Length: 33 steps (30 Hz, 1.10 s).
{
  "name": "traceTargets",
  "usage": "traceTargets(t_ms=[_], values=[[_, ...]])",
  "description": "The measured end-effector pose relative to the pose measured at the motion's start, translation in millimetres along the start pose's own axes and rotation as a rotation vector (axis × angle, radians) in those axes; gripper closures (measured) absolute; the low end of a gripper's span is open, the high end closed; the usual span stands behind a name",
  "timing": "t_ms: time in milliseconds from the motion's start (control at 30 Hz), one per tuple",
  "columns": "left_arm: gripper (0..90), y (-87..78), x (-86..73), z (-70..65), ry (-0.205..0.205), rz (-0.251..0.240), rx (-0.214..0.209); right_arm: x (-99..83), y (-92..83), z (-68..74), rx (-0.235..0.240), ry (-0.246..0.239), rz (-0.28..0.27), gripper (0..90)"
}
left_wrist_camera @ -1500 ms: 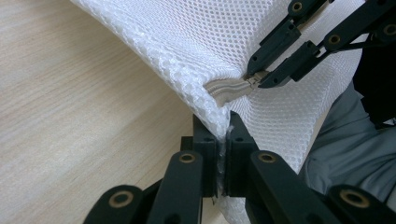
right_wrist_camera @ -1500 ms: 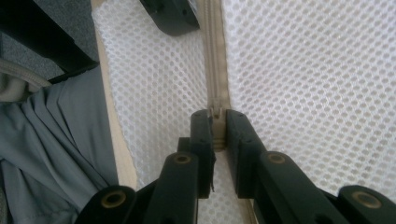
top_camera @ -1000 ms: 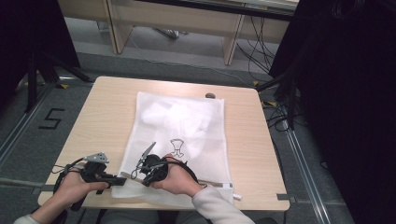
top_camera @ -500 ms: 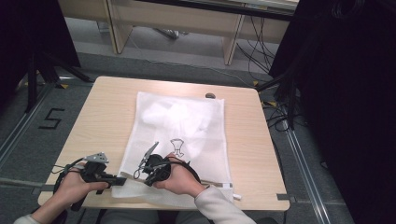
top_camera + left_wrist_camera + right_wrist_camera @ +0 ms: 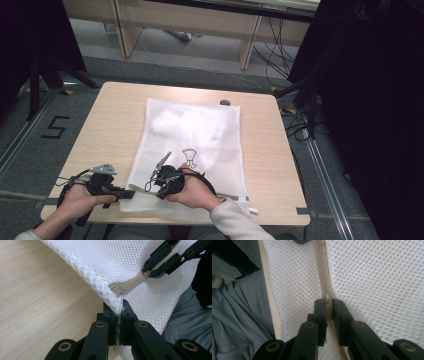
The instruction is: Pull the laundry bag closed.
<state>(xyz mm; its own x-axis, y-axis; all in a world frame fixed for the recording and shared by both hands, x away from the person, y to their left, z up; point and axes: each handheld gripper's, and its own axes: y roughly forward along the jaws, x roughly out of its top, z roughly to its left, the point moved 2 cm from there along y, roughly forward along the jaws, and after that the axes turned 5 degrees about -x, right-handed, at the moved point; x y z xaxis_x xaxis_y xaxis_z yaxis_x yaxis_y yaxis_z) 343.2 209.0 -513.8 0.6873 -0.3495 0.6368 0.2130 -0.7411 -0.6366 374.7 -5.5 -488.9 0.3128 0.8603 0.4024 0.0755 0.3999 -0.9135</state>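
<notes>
A white mesh bag (image 5: 200, 135) lies flat on the wooden table (image 5: 115, 115), with white cloth (image 5: 187, 125) inside it. My left gripper (image 5: 125, 194) is at the bag's near left corner, shut on the mesh corner (image 5: 119, 315). Just right of it my right gripper (image 5: 159, 186) is shut on the zipper pull (image 5: 328, 300) of the beige zipper (image 5: 322, 265) that runs along the bag's near edge. In the left gripper view the right gripper's jaws come in at the upper right and pinch the zipper (image 5: 130, 285). A black printed mark (image 5: 190, 156) sits on the mesh beyond my right hand.
A small dark object (image 5: 225, 102) rests on the table at the bag's far edge. The table's near edge (image 5: 270, 218) runs just below the bag. Black stands (image 5: 40, 75), cables (image 5: 300, 120) and a floor mark "5" (image 5: 55, 127) surround the table.
My right gripper has edged slightly to the right along the bag's near edge with the zipper pull in it. The left gripper has stayed put.
</notes>
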Motion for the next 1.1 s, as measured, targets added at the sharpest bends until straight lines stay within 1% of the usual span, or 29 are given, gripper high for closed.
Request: traceTargets(t_ms=[167,200,233,267,400,433,500,533,567,633,733,767,833,900,1100], values=[[85.5,0.2,0.0,0.0,-0.002,0.0,-0.001,-2.0,-2.0,-1.6,0.0,-0.007,-0.003,82.3],[85.4,0.2,0.1,0.0,-0.001,0.0,-0.002,-2.5,-2.4,-1.6,-0.002,-0.001,-0.003,82.3],[85.5,0.2,0.1,0.1,0.001,0.001,0.001,-2.4,-2.3,-2.2,-0.004,-0.017,-0.005,82.3],[85.5,0.2,0.0,0.2,0.0,0.001,0.0,-2.7,-3.0,-2.0,-0.005,-0.005,-0.001,82.4],[85.5,0.3,0.0,0.4,-0.002,0.002,-0.001,-3.7,-4.0,-2.6,-0.009,-0.004,0.002,82.3],[85.5,0.4,-0.1,0.7,0.0,0.004,0.0,-3.9,-4.0,-2.8,-0.002,-0.007,0.0,82.4],[85.5,0.2,-0.2,1.0,-0.003,0.003,-0.002,-4.7,-4.6,-2.7,-0.008,-0.003,0.009,82.3],[85.5,0.3,-0.2,0.9,-0.003,0.003,-0.002,-5.2,-4.6,-2.5,-0.003,0.005,0.007,82.3],[85.5,0.4,-0.1,0.7,-0.002,0.003,-0.001,-5.3,-4.6,-3.4,-0.001,-0.008,0.005,82.3],[85.5,0.3,0.0,1.2,0.001,0.006,0.006,-5.6,-4.6,-3.3,-0.001,-0.007,0.003,82.3],[85.5,0.3,-0.2,0.9,-0.003,0.004,0.002,-6.0,-5.5,-3.3,-0.006,-0.008,0.008,82.3],[85.5,0.2,-0.3,1.2,-0.004,0.003,-0.002,-6.7,-6.3,-3.6,-0.004,-0.001,0.008,82.3],[85.5,0.5,-0.2,1.1,-0.003,0.005,0.0,-7.4,-6.4,-4.1,-0.007,-0.004,0.009,82.4],[85.5,0.7,-0.4,1.4,-0.002,0.006,0.002,-10.0,-6.9,-5.0,-0.011,0.003,0.014,82.4],[85.5,0.8,-0.3,1.2,-0.003,0.006,0.002,-11.1,-8.1,-5.9,-0.009,-0.004,0.014,82.3]])
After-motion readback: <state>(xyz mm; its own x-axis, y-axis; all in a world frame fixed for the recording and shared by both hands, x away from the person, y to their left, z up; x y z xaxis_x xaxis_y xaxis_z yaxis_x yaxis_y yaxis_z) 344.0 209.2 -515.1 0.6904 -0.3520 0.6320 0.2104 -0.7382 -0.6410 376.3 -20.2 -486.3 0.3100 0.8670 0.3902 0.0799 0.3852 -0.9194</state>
